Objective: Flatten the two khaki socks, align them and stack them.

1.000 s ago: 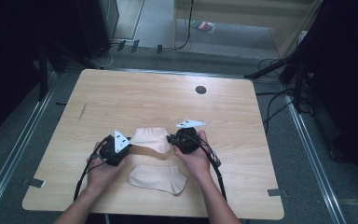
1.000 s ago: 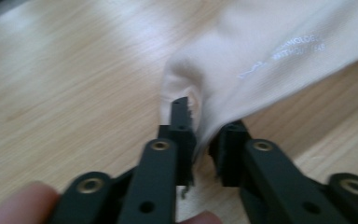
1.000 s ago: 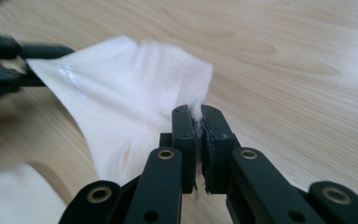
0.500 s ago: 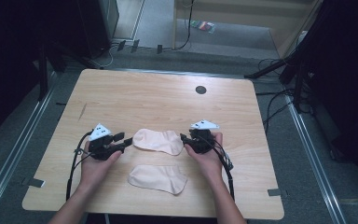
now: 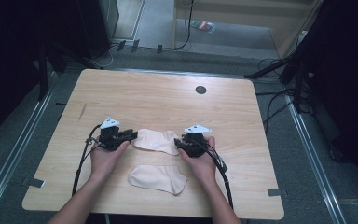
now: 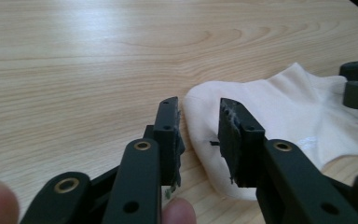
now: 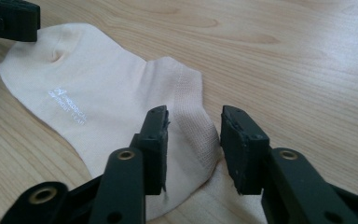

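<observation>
Both pairs of jaws are held partly open and gripping nothing, the left gripper (image 6: 198, 135) set over the toe and the right gripper (image 7: 193, 149) over the cuff of the far sock (image 5: 157, 140), with a second sock (image 5: 158, 178) lying nearer the person.

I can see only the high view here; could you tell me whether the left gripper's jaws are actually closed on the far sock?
Observer: No. In the left gripper view the left gripper has its jaws open, with the toe end of the far sock just between and beyond them, lying flat.
Operator: Thank you. And how does the right gripper stand?
Observer: The right gripper is open too; the sock's ribbed cuff lies between its jaws, not pinched.
Operator: Is anything printed on that sock?
Observer: Yes, small white lettering sits on its side, too small to read reliably.
</observation>
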{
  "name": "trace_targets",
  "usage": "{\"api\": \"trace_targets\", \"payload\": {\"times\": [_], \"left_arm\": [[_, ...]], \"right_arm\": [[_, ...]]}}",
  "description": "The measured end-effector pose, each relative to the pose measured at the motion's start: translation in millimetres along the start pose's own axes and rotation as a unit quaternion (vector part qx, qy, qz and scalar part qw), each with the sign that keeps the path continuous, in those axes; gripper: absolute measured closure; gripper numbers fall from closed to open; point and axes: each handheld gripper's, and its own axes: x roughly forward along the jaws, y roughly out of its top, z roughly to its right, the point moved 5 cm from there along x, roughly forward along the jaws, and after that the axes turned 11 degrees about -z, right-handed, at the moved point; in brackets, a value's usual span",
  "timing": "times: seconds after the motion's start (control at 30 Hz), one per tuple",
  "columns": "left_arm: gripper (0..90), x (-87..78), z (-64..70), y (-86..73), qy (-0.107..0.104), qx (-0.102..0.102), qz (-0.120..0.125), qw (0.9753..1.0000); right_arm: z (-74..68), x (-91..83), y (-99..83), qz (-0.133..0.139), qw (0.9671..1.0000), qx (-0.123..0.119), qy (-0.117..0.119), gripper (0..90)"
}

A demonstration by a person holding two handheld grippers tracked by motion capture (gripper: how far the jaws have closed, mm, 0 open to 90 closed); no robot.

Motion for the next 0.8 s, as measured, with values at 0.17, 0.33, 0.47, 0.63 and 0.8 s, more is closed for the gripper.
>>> {"api": "trace_targets", "payload": {"times": [0.17, 0.33, 0.47, 0.63, 0.8], "left_arm": [[70.1, 4.6, 0.9, -3.7, 0.019, 0.006, -0.027, 0.9994], [89.2, 2.0, 2.2, -4.3, 0.033, 0.006, -0.037, 0.9987], [90.0, -3.3, 8.6, -4.1, 0.034, 0.027, -0.032, 0.9986], [90.0, -13.5, 14.1, -1.5, 0.026, 0.038, -0.016, 0.9988], [90.0, -30.2, 21.6, -0.4, 0.012, 0.044, 0.008, 0.9989]], "right_arm": [[-1.8, 2.1, -2.4, -0.01, 0.9999, -0.005, -0.004, 74.7], [-4.7, 0.9, -3.1, -0.015, 0.9999, -0.008, -0.002, 84.8], [-4.1, -3.2, -1.3, -0.005, 1.0, -0.001, -0.004, 85.5], [-3.6, -13.6, 1.7, 0.007, 1.0, 0.004, -0.002, 85.6], [-3.4, -25.6, 2.6, 0.017, 0.9998, 0.008, 0.001, 85.6]]}}
